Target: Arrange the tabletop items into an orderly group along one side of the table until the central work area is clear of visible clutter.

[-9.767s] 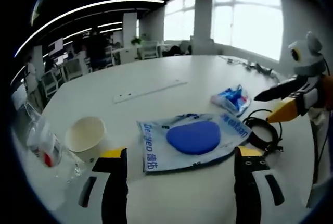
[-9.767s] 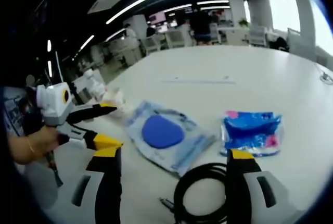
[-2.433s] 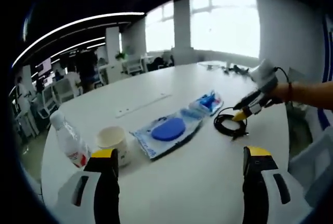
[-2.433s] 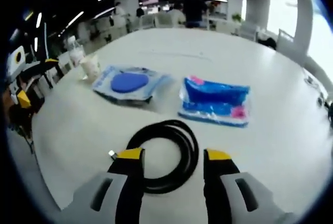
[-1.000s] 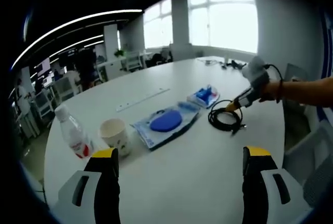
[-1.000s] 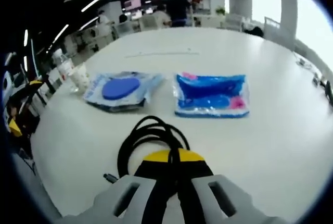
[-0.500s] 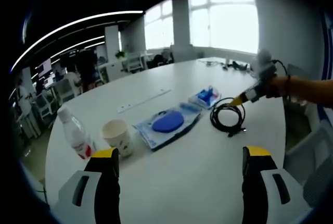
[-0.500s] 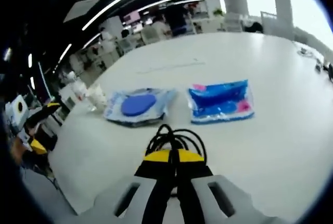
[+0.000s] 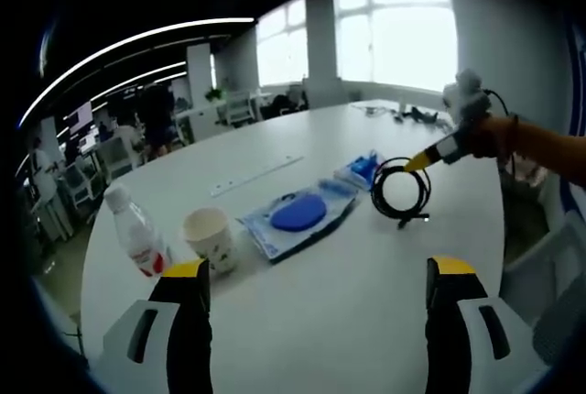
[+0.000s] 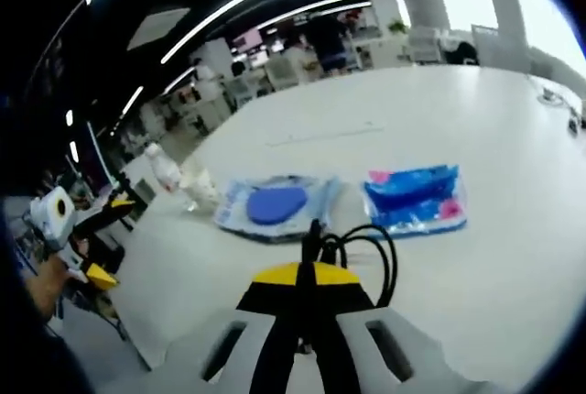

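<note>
My right gripper (image 10: 306, 286) clamps the black cable coil (image 9: 401, 191) above the white table (image 9: 366, 302); left gripper (image 9: 311, 270) jaws apart.

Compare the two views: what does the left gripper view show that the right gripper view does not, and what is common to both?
Left gripper view: the black cable coil hanging whole, off the table, from the right tool; bright windows.
Right gripper view: its jaws shut on the coil; the open left tool.
Both: bottle, paper cup, blue-disc packet, blue pouch.
</note>
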`<state>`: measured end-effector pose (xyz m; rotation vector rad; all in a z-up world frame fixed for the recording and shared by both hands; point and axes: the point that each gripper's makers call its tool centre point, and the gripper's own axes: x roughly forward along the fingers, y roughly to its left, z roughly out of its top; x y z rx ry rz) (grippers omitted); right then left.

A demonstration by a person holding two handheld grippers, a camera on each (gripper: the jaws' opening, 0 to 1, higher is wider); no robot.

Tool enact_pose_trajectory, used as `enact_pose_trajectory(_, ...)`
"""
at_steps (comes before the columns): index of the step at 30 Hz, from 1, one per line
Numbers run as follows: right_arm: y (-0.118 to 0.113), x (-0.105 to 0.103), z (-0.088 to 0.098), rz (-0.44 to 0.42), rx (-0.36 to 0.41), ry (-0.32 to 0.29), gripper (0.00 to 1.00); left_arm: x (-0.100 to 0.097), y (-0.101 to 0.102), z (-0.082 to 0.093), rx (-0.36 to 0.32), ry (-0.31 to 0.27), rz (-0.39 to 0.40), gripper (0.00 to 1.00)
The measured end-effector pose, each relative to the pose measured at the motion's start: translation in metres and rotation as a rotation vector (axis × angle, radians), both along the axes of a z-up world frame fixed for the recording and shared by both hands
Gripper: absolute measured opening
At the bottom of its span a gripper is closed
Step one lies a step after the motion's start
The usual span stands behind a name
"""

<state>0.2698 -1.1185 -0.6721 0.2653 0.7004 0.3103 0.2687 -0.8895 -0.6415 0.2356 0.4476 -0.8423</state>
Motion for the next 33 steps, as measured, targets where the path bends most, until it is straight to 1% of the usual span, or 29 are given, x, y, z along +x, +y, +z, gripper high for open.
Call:
enact_pose_trajectory(7,0.008,0.002,0.002,0.035,0.001,0.007,0.00,-0.001,0.002,0.000,0.004,0.001,0.002,0.97)
enact_pose_trajectory(13,0.012,0.004,-0.004,0.064,-0.015,0.024,0.00,-0.001,0.004,-0.002,0.016,0.005,0.007,0.96)
enact_pose_trajectory(19,0.008,0.007,-0.011,0.067,-0.033,0.040,0.00,-0.001,0.006,-0.003,0.021,0.008,0.009,0.95)
enact_pose_trajectory(24,0.000,0.009,-0.020,0.075,-0.086,0.055,0.00,0.000,0.007,-0.004,0.022,0.010,0.016,0.95)
enact_pose_trajectory(26,-0.008,0.011,-0.026,0.066,-0.127,0.062,0.00,0.000,0.007,-0.003,0.020,0.008,0.015,0.95)
enact_pose_trajectory(27,-0.014,0.012,-0.030,0.066,-0.167,0.069,0.00,0.000,0.007,-0.003,0.019,0.009,0.015,0.95)
enact_pose_trajectory(30,-0.019,0.014,-0.036,0.060,-0.182,0.077,0.00,-0.001,0.006,0.000,-0.006,0.006,0.017,0.96)
enact_pose_trajectory(33,-0.024,0.017,-0.042,0.061,-0.205,0.082,0.00,0.000,0.007,0.001,0.008,-0.002,0.017,0.96)
